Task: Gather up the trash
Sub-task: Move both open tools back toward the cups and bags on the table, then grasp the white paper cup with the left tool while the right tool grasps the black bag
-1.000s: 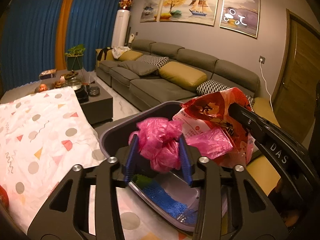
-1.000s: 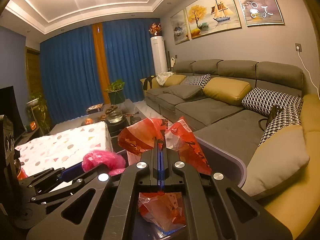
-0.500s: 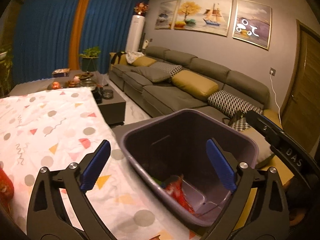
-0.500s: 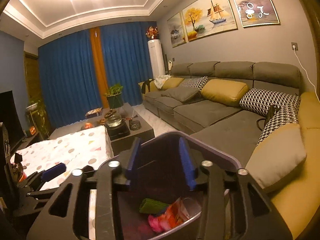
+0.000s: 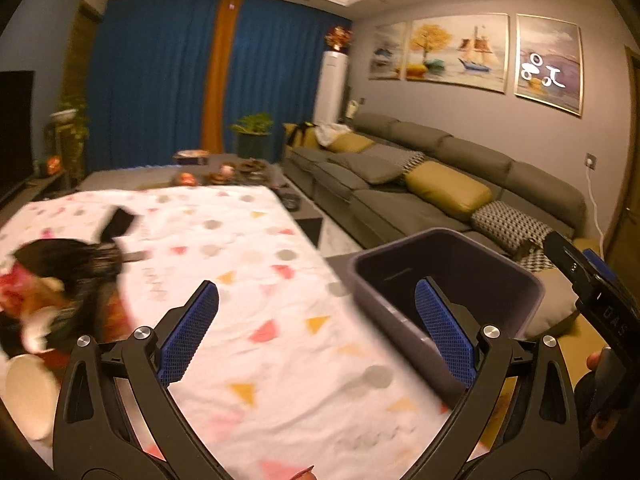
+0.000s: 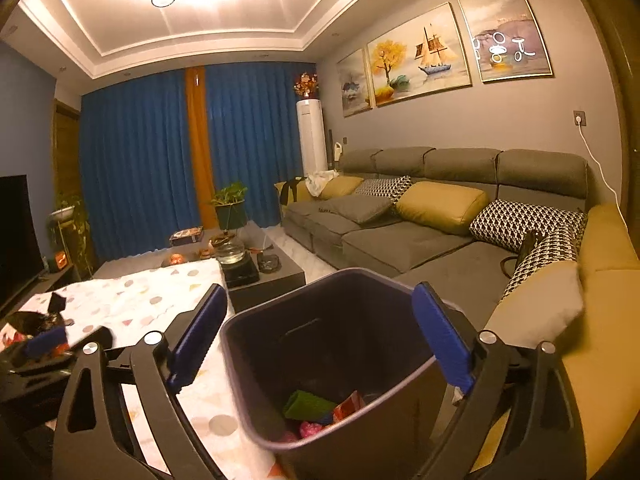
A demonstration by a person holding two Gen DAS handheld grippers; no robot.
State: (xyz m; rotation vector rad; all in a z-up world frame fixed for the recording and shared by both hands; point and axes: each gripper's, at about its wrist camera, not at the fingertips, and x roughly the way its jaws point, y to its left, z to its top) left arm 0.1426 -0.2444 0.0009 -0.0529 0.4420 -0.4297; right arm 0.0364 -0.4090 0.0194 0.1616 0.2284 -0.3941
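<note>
Grey sofa (image 6: 420, 216) runs along the wall behind everything. Nearer, the worktop (image 5: 256, 280) carries a white cloth with coloured shapes, and the dark bin (image 6: 332, 360) stands at its right edge, just beside it. The right claw (image 6: 320, 332) hangs directly over the bin's mouth, released and empty, its blue pads (image 6: 440, 336) spread wide to either side of the rim. The left claw (image 5: 316, 332) is likewise released and empty, over the cloth with the bin (image 5: 444, 280) to its right. Trash (image 6: 320, 412), green, red and pink pieces, lies at the bin's bottom, below the right claw. A blurred dark and red heap (image 5: 52, 280) sits at the worktop's left edge, well apart from both claws.
</note>
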